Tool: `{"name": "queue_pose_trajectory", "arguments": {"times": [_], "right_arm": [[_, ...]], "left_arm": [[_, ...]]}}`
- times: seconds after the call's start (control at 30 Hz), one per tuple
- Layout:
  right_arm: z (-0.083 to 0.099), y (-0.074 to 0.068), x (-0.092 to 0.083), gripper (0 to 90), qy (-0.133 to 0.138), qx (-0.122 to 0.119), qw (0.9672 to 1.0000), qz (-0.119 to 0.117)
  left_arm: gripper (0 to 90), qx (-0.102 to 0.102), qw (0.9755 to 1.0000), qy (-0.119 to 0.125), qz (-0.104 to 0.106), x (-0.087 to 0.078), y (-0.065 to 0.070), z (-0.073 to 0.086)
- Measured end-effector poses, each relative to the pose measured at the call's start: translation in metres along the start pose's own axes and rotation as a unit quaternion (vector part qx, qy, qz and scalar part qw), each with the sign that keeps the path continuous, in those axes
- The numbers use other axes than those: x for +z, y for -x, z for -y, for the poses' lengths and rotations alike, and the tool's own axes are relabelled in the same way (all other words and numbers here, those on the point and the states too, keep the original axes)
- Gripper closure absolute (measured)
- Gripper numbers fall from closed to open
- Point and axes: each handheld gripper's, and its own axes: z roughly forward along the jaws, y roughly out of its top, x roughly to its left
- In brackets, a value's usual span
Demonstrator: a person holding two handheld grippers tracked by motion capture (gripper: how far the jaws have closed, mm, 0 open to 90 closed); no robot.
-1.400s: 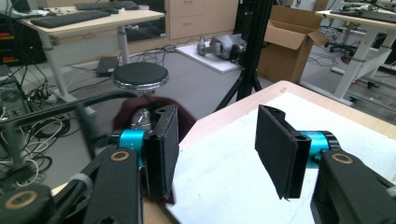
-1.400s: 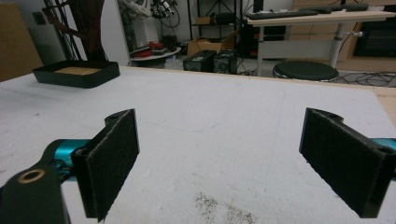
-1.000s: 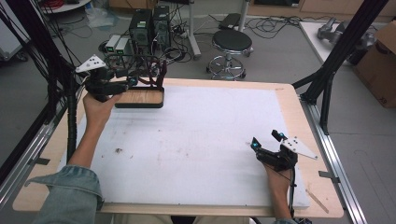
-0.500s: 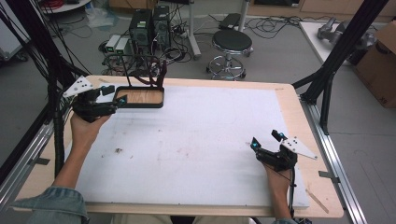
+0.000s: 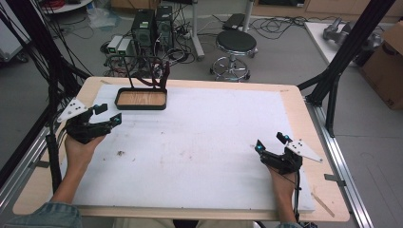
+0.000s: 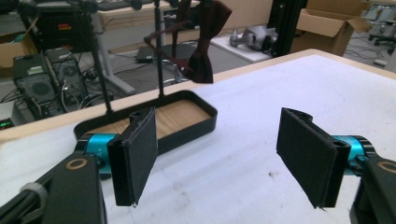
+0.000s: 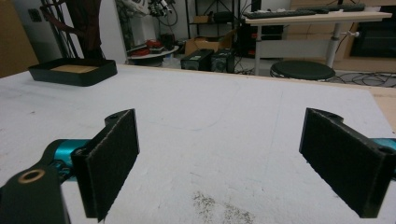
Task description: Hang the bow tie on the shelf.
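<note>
Two grippers were over the white sheet (image 5: 199,142) that covered the wooden table (image 5: 304,109). At the left edge, the left gripper (image 5: 107,115) sat in the person's left hand (image 5: 81,142), its jaws spread wide and holding nothing; in the left gripper view its black pads (image 6: 140,149) faced each other with bare sheet between them. Just beyond it, near the table's far left corner, lay a shallow black tray (image 5: 141,99) with a wood-coloured floor. A thin black stand (image 5: 130,71) rose from the tray, and dark red fabric (image 6: 203,42) hung from its upper bar, looking like a bow tie in the left gripper view. A small dark smudge (image 5: 120,153) marked the sheet near the left hand. Well apart, toward the right front of the table, the right gripper (image 5: 271,142) rested low in the right hand (image 5: 280,183), its jaws likewise released and empty. Behind the table stood a round black stool (image 5: 236,42) and computer towers (image 5: 152,23) on the floor.
</note>
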Motion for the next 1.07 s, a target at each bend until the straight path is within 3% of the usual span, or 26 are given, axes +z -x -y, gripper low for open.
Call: {"name": "queue_pose_trajectory", "arguments": {"times": [0.13, 0.37, 0.57, 0.73, 1.07], "right_arm": [[0.000, 0.000, 0.000, 11.2, -0.001, 0.001, 1.0000, -0.001], [0.000, -0.001, 0.000, 11.2, -0.004, 0.003, 1.0000, -0.001], [0.000, -0.001, 0.001, 11.2, -0.004, -0.003, 1.0000, -0.001], [0.000, -0.001, 0.001, 11.2, -0.004, -0.002, 1.0000, -0.002], [0.000, -0.001, 0.001, 11.2, -0.004, -0.002, 1.0000, -0.002]], "left_arm": [[27.8, -0.003, 0.9999, -0.003, -0.011, -0.008, 0.002, 0.012], [25.5, 0.019, 0.9988, -0.032, -0.031, -0.011, 0.012, 0.036], [24.9, 0.028, 0.9976, -0.056, -0.029, -0.007, 0.021, 0.053], [24.6, 0.011, 0.9971, -0.070, -0.027, -0.001, 0.019, 0.064], [24.4, 0.009, 0.9967, -0.076, -0.028, 0.001, 0.019, 0.070]]}}
